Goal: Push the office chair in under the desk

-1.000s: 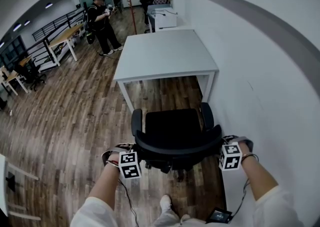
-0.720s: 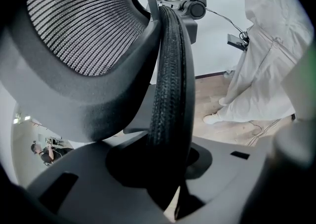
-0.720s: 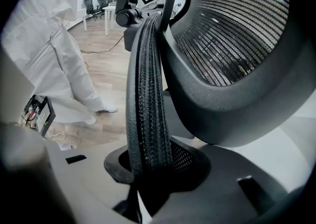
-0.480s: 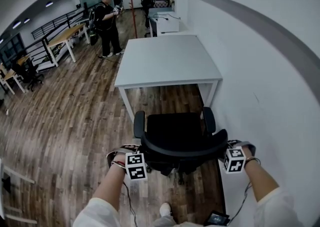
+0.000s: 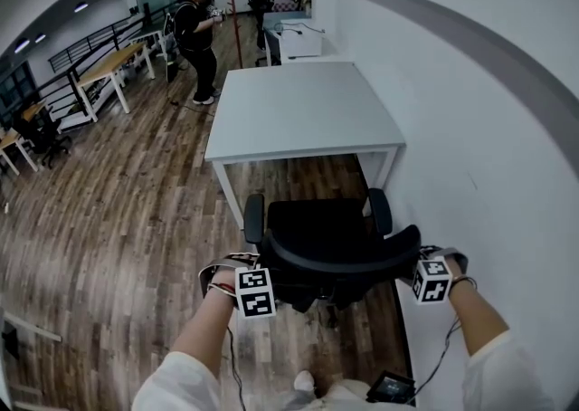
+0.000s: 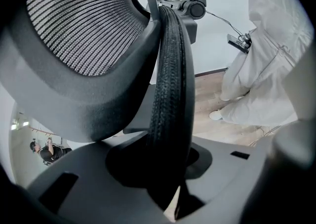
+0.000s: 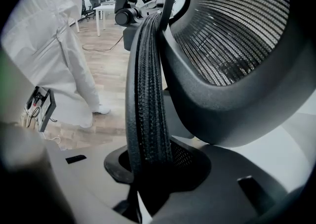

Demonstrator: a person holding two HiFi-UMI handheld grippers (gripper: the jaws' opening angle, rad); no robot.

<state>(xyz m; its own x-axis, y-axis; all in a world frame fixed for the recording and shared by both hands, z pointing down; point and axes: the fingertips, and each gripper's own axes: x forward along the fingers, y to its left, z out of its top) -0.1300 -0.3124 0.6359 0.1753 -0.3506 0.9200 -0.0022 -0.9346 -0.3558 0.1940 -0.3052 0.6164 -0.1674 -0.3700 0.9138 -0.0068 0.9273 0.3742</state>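
Note:
The black office chair point(image 5: 317, 235) stands on the wood floor just short of the white desk point(image 5: 303, 110), its seat front near the desk's near edge. My left gripper point(image 5: 261, 272) is shut on the left end of the backrest's top rim, and my right gripper point(image 5: 413, 258) is shut on the right end. In the left gripper view the ribbed backrest rim point(image 6: 168, 114) runs down between the jaws of the left gripper point(image 6: 165, 171), with the mesh back at the left. In the right gripper view the same backrest rim point(image 7: 147, 104) passes between the jaws of the right gripper point(image 7: 148, 168).
A white wall point(image 5: 470, 129) runs close along the desk's and chair's right side. A person point(image 5: 199, 33) stands beyond the desk's far left corner, near a coat stand point(image 5: 233, 2). More desks point(image 5: 109, 70) line the left. Open wood floor point(image 5: 118, 210) lies left of the chair.
The chair and both grippers have moved forward, so the seat front is closer to the desk's edge. The person at the back has walked farther away.

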